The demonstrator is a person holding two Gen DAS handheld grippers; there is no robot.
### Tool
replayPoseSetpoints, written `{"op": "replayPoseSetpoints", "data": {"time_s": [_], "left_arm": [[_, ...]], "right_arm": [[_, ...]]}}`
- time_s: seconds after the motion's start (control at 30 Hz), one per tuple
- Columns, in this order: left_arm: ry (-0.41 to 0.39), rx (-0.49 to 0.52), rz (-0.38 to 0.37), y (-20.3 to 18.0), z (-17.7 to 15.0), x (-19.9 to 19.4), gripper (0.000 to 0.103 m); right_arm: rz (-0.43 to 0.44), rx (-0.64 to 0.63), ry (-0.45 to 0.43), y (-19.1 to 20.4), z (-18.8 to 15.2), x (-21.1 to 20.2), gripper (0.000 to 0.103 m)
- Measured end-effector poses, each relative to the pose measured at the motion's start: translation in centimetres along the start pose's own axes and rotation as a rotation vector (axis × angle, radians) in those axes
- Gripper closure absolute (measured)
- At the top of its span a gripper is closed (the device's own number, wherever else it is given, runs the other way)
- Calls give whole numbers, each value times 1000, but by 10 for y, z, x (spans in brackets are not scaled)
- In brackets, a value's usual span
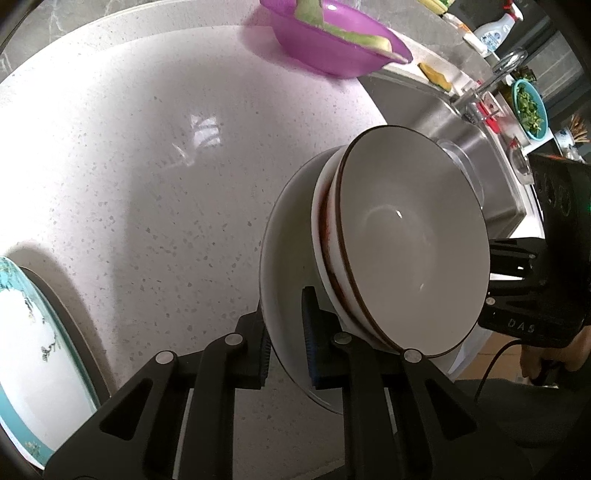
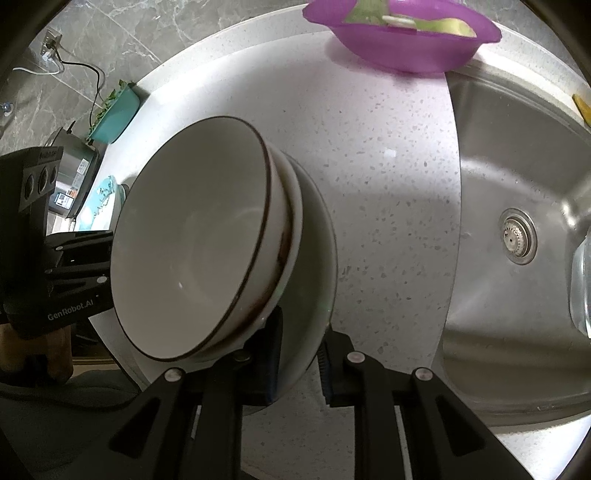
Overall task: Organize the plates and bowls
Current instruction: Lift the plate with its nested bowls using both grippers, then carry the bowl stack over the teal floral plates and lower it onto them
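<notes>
Both grippers clamp opposite rims of one white plate [image 1: 284, 266]: left gripper [image 1: 286, 354], right gripper [image 2: 299, 354]. Two nested bowls [image 1: 413, 236] sit on it, above the table [image 1: 147, 166].

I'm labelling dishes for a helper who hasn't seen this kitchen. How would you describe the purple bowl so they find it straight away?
Start at the steel sink and look to the speckled white counter beside it. The purple bowl sits at the counter's far edge, by the sink's corner. It is the only translucent purple dish, with green peelings inside, unlike the white bowls stacked in the grippers.
</notes>
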State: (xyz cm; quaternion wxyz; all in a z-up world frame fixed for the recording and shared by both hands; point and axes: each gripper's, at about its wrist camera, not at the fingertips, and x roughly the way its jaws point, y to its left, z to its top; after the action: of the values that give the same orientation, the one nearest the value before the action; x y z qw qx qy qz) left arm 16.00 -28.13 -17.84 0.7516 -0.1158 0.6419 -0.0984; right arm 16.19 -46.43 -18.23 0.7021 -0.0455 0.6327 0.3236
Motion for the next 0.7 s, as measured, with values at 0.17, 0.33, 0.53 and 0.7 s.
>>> {"op": "replayPoseSetpoints", "data": {"time_s": [0.17, 0.33, 0.53, 0.7], "left_arm": [[-27, -23, 2, 4, -2, -23, 91], [-64, -54, 12, 10, -6, -54, 91], [-96, -110, 37, 27, -20, -90, 91], [-133, -175, 73, 56, -39, -126, 91]], "right_arm": [[0, -19, -12, 7, 3, -9, 84], [3, -59, -35, 21, 13, -24, 84], [21, -129, -43, 51, 26, -33, 83], [46, -205, -27, 87, 38, -29, 83]]}}
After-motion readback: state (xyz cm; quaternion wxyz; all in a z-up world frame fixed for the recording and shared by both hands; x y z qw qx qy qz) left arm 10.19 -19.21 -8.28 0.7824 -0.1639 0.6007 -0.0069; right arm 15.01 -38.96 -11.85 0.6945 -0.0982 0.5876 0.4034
